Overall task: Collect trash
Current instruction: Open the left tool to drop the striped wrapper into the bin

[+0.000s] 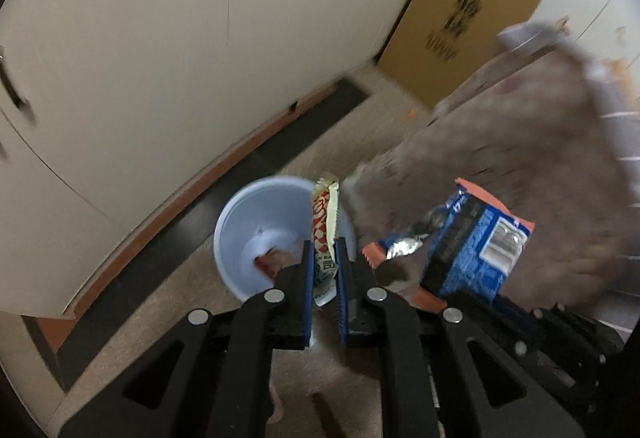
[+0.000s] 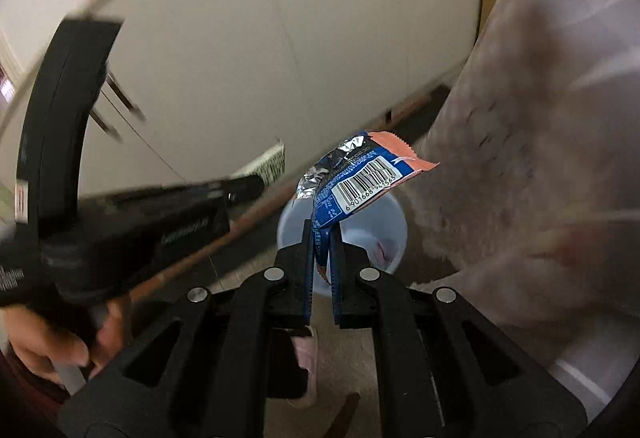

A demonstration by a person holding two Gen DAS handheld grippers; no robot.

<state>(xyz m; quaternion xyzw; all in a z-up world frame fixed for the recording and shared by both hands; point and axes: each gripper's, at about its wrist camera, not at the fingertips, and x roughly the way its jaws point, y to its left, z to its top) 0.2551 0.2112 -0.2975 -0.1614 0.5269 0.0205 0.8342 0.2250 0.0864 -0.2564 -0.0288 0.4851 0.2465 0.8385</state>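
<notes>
My left gripper [image 1: 324,246] is shut on a cream and red snack wrapper [image 1: 325,222] and holds it just over the right rim of a pale blue bin [image 1: 256,234] on the floor. The bin holds a reddish scrap [image 1: 267,262] at its bottom. My right gripper [image 2: 322,234] is shut on a blue and orange foil wrapper [image 2: 360,178] with a barcode, above the same bin [image 2: 384,238]. That wrapper also shows in the left wrist view [image 1: 468,242], to the right of the bin. The left gripper's body [image 2: 120,222] shows at the left of the right wrist view.
White cabinets [image 1: 168,50] with a dark plinth [image 1: 224,198] run along the left. A cardboard box [image 1: 460,22] leans at the back. A grey fluffy rug or cushion [image 1: 520,142] fills the right side, close to the bin. The floor is beige carpet [image 1: 192,310].
</notes>
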